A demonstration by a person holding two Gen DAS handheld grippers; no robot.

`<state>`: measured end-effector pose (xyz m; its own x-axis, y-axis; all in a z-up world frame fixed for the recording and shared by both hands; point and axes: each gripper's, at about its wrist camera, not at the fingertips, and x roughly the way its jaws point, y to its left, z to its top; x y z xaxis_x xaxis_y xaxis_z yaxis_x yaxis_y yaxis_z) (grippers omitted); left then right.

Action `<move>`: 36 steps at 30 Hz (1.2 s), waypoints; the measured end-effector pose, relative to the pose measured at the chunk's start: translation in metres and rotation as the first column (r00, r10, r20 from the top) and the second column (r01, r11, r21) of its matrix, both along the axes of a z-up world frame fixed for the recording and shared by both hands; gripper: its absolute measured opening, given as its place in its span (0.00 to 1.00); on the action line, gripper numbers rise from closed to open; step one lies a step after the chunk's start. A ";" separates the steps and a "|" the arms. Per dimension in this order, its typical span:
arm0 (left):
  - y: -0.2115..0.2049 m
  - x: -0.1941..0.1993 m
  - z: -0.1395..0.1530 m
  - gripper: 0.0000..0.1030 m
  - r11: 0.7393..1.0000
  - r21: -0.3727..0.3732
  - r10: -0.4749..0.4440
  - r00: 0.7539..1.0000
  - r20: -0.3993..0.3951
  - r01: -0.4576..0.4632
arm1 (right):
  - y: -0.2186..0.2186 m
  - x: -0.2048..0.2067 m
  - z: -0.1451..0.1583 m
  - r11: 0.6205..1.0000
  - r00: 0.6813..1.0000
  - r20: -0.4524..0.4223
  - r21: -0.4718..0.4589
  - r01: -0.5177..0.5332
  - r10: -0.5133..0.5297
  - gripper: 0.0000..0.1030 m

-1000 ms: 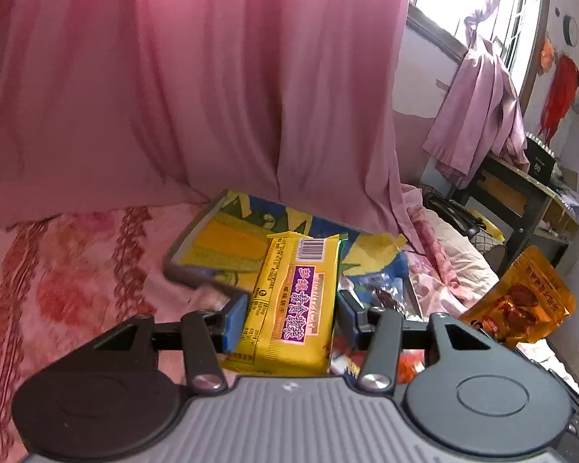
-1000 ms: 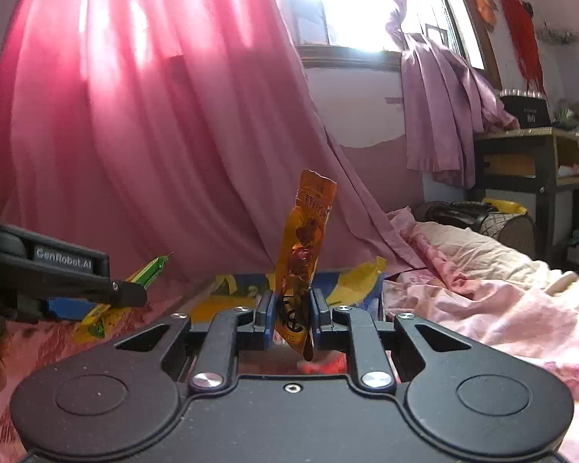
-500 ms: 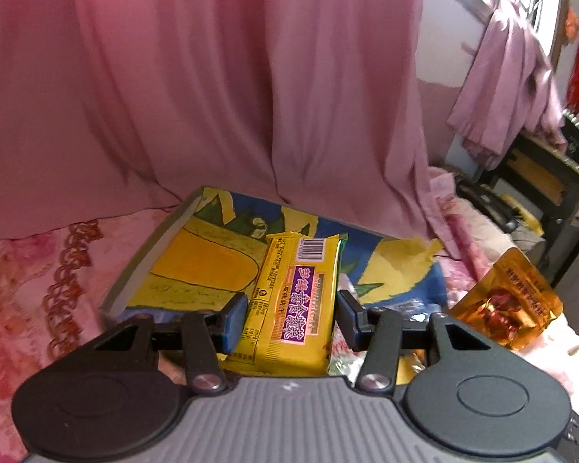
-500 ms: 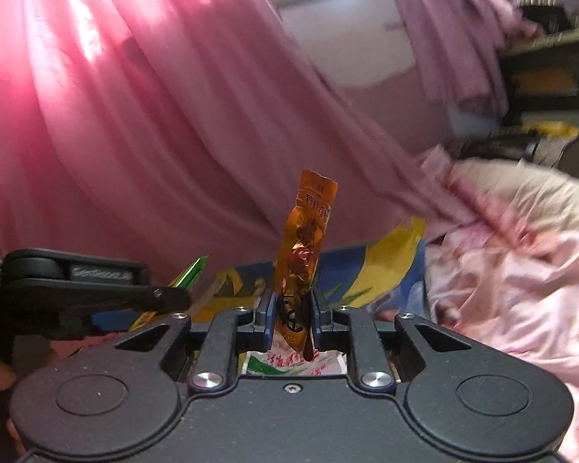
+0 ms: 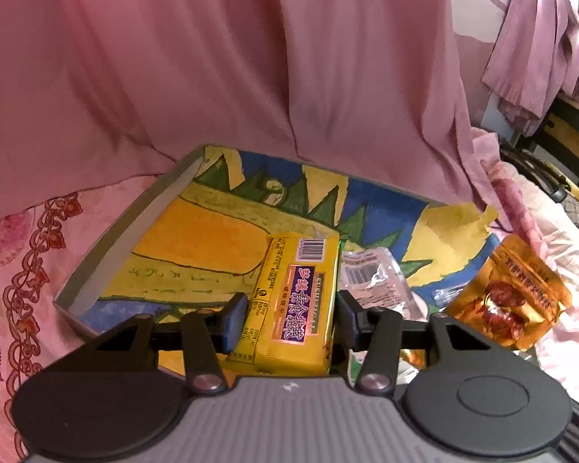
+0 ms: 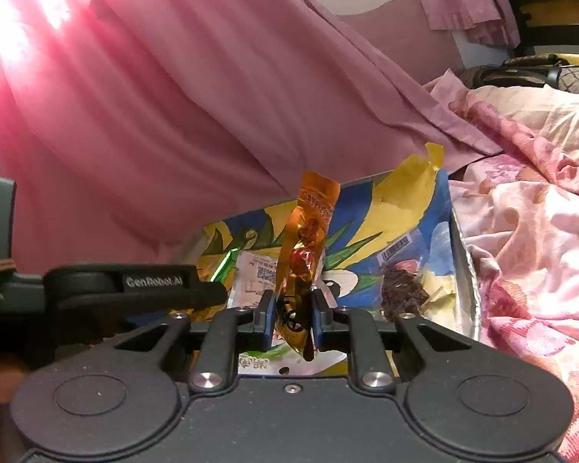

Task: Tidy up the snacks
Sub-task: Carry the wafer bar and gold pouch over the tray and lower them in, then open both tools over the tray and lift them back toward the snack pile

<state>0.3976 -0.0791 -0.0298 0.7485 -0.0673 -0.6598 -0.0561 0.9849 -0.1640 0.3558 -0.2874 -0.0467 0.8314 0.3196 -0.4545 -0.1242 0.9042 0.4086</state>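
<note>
My left gripper is shut on a yellow biscuit pack with a purple label and holds it over a shallow box lined with a painted yellow, blue and green picture. My right gripper is shut on an orange foil snack pouch, held upright on edge over the same box. The pouch also shows at the right in the left wrist view. The left gripper's body shows at the left in the right wrist view. Clear-wrapped snacks lie in the box.
A dark snack in a clear wrapper lies at the box's right side. The box sits on a pink floral bedspread. A pink curtain hangs close behind it. A dark desk stands at the far right.
Both grippers have tilted down and moved closer over the box, each still holding its pack. More of the box's inside and its snacks has come into view.
</note>
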 end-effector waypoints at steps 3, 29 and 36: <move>-0.001 0.001 -0.005 0.52 1.000 0.011 0.006 1.000 -0.010 -0.006 | -0.002 0.004 0.000 1.000 1.000 -0.021 -0.006 0.014 -0.014 0.21; 0.012 -0.022 0.015 0.87 0.995 -0.085 0.053 0.998 0.044 -0.049 | -0.004 -0.018 0.026 0.969 0.992 0.123 -0.236 0.067 -0.038 0.96; 0.022 -0.053 0.042 0.99 0.990 -0.104 0.105 0.986 0.126 -0.092 | -0.009 -0.047 0.049 0.967 0.976 0.201 -0.221 0.130 -0.085 0.99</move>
<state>0.3444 -0.0573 0.0125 0.8341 -0.0477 -0.5496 -0.1239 0.9546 -0.2709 0.3085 -0.2968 0.0019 0.9327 0.1280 -0.3371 -0.0752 0.9834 0.1653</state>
